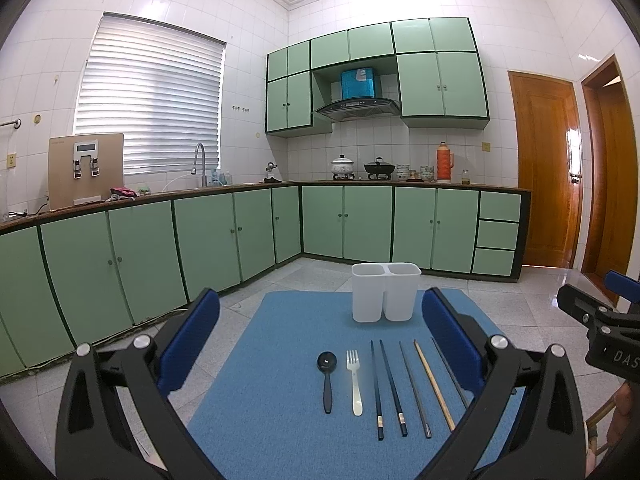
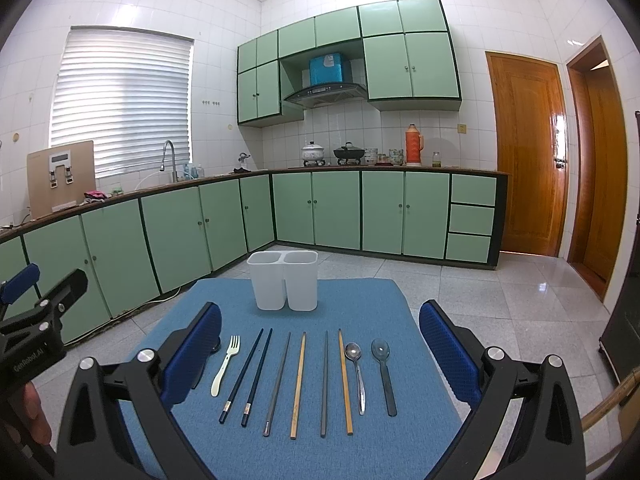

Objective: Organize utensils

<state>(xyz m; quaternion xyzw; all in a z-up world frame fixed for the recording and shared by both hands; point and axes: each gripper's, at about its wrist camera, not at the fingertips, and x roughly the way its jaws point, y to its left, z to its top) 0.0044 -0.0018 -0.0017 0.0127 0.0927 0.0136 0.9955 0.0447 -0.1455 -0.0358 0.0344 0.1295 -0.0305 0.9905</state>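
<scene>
- Nearest my lenses are the two grippers: my left gripper [image 1: 320, 340] and my right gripper [image 2: 320, 344], each with blue-padded black jaws spread wide apart and holding nothing.
- Both hover above the near edge of the blue fabric mat [image 2: 360, 304], well clear of it.
- The utensils lie in one row across the mat, long axes running away from me, handles towards me.
- From my left: a black plastic spoon [image 1: 327, 380], a cream plastic fork [image 2: 226, 364], a pair of dark blue chopsticks [image 2: 246, 376], a grey metal chopstick [image 2: 278, 384], a light bamboo chopstick [image 2: 298, 384], a second grey and a second bamboo stick, a steel spoon [image 2: 357, 372], and a smoky translucent spoon [image 2: 385, 376].
- The white plastic twin-compartment holder [image 2: 283, 280] stands upright at the mat's far side, both bins apparently empty; nothing is sorted yet.
- I judge the black spoon and fork sit nearer my left jaws, the steel and translucent spoons nearer my right.
- Since each handle points along my fingers, I expect a pick needs the jaws closing across the handle, then a forward carry.
</scene>
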